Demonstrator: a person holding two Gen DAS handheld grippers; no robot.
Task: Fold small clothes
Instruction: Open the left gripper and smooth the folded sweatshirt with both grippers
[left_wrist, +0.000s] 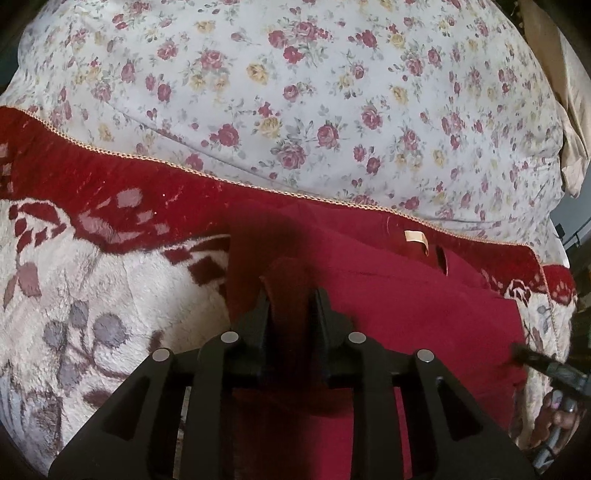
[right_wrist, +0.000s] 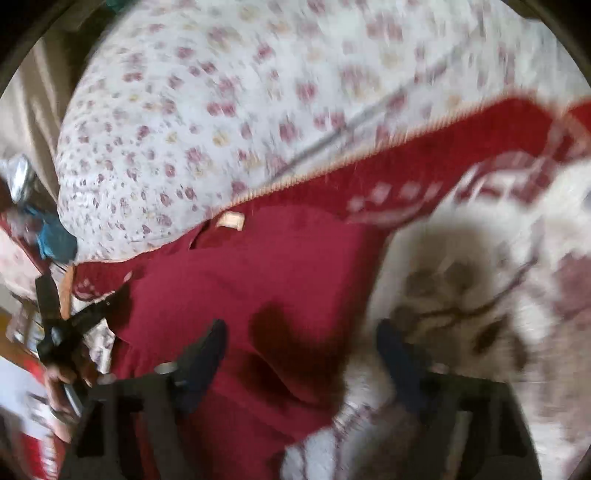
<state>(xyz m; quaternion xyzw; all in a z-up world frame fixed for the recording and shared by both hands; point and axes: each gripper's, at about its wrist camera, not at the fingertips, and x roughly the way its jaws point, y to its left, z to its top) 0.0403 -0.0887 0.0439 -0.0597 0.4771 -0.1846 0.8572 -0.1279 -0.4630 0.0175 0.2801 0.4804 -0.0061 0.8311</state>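
A dark red garment (left_wrist: 424, 306) with a small cream neck label (left_wrist: 415, 240) lies on a fleece blanket. My left gripper (left_wrist: 290, 299) is shut on a fold of the red garment, which bulges up between its black fingers (left_wrist: 258, 317). In the blurred right wrist view the same garment (right_wrist: 251, 273) and its label (right_wrist: 231, 220) lie ahead. My right gripper (right_wrist: 301, 332) is open and empty above the garment's right edge, with its fingers (right_wrist: 207, 347) wide apart. The other gripper shows at the left edge of that view (right_wrist: 70, 332), and the right one at the right edge of the left wrist view (left_wrist: 546, 365).
The garment rests on a red and cream fleece blanket (left_wrist: 92, 295) with a gold trimmed edge. Behind it is a white sheet with roses (left_wrist: 314, 92). Beige fabric (left_wrist: 569, 92) hangs at the far right. Clutter (right_wrist: 33, 236) lies beside the bed.
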